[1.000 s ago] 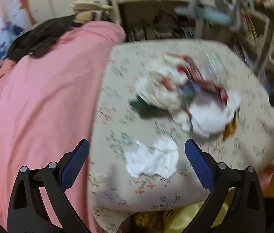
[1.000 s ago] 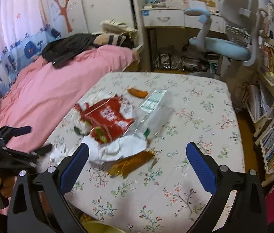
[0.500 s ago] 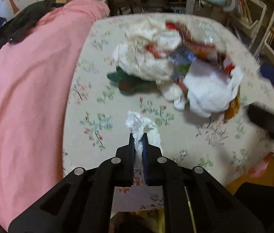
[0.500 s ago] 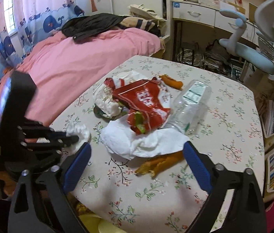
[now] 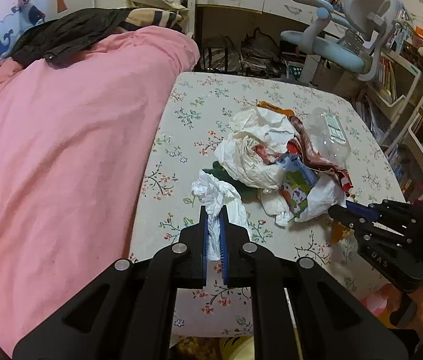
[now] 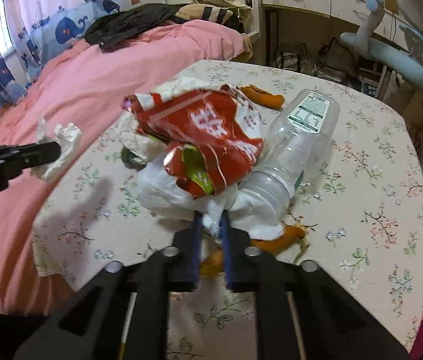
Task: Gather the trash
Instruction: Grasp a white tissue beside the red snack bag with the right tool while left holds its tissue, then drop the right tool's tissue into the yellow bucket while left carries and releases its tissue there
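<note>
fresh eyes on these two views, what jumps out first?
The trash heap mid-table: a torn red snack bag lying on white plastic and paper, with a clear plastic bottle lying beside it. Both tools are already busy: the left gripper pinches a crumpled tissue, and the right gripper, jaws just closing, grips the white plastic bag.

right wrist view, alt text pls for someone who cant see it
The right gripper has just closed on the edge of a white plastic bag under a pile of trash on a floral tablecloth: a red snack wrapper and a clear plastic bottle. At left, the left gripper holds a crumpled tissue beside a pink bed.
</note>
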A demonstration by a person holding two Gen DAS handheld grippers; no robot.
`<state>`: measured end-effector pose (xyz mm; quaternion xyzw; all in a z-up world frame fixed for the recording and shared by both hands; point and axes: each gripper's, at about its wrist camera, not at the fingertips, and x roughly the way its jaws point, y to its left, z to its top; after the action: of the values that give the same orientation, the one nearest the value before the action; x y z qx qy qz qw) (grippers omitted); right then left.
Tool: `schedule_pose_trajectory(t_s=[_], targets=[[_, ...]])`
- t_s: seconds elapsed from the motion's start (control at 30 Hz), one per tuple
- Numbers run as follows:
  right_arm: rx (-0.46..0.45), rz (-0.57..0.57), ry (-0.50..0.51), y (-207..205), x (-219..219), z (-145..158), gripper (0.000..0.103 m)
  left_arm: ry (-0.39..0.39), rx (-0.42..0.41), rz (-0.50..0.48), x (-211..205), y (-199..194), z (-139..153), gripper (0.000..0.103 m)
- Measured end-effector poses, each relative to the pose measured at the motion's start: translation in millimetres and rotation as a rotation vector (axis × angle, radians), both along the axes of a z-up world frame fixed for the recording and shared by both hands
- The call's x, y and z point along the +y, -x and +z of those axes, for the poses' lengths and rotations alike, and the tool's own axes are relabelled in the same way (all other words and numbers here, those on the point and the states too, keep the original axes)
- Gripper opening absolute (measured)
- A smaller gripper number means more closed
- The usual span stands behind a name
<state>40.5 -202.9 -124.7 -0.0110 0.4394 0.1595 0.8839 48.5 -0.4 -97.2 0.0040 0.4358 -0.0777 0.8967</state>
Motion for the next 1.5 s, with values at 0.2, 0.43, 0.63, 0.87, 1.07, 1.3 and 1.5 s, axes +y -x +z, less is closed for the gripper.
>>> schedule_pose_trajectory(t_s=[0.2, 0.43, 0.63, 0.87, 1.07, 1.3, 1.5], targets=[[-0.039, 0.049, -0.047, 19, 3, 24, 0.012, 0.003, -0.019, -0.009, -1, 4, 5, 0.007], [-0.039, 0.082, -0.166, 44, -15, 42, 0.012, 0.016, -0.065, -0.036, -6, 14, 15, 0.007], [0.028, 0.082, -0.417, 74, -43, 46, 0.012, 0.045, -0.089, -0.064, -8, 26, 20, 0.007], [0.250, 0.202, -0.412, 138, 0, 1, 0.012, 0.064, -0.120, -0.112, -16, 34, 26, 0.007], [0.446, 0.293, -0.220, 166, 47, -57, 0.015, 0.075, -0.133, -0.134, -20, 39, 29, 0.007], [0.447, 0.289, -0.081, 161, 61, -68, 0.052, 0.062, -0.132, -0.173, -28, 44, 26, 0.007], [0.215, 0.124, -0.199, 142, 21, -13, 0.064, 0.040, -0.117, -0.213, -37, 53, 19, 0.007]])
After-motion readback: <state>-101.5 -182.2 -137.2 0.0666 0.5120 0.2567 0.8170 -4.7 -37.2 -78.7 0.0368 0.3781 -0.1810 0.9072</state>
